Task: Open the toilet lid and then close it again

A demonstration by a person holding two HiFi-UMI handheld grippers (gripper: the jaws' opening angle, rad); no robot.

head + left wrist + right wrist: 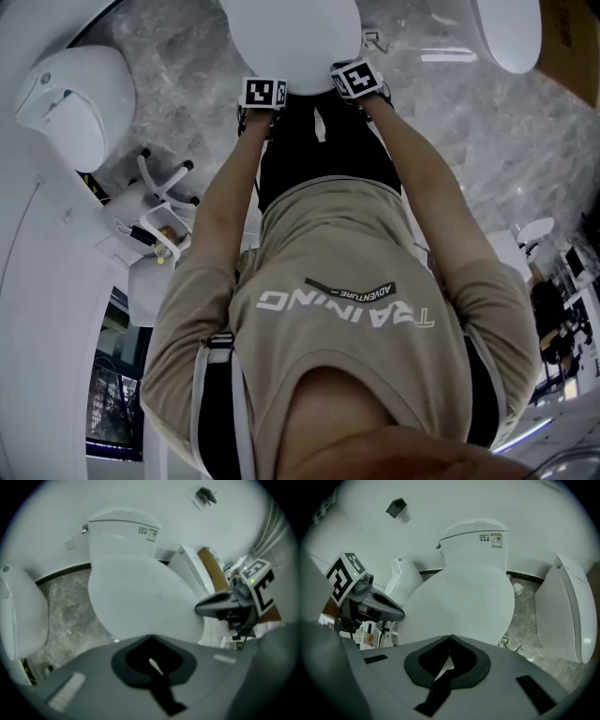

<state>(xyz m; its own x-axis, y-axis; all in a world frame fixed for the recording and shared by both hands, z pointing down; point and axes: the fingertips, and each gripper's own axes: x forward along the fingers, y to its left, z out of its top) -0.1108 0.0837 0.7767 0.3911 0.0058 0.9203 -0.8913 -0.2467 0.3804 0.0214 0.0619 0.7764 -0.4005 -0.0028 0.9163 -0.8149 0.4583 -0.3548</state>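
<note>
Your tan T-shirt (356, 253) has short sleeves and white TRAINING lettering (347, 307) beside a small black bar (352, 292) reading ADVENTURE. A black strap (220, 403) with pale edges crosses the shoulder on the side of the left gripper (150, 638). That and the right gripper (450, 637) are grey with black jaw pads, each carrying a cube (264, 92) of black-and-white square markers. Just behind the cubes, black trousers (323, 150) show.

You stand on a grey marble floor (178, 47) that meets a plain white wall (440, 498) along a dark skirting strip (61, 572). A small black fixture (396, 506) sits high on that wall. A neighbouring white toilet (565, 616) stands to your right, and a second white toilet (18, 616) to your left.
</note>
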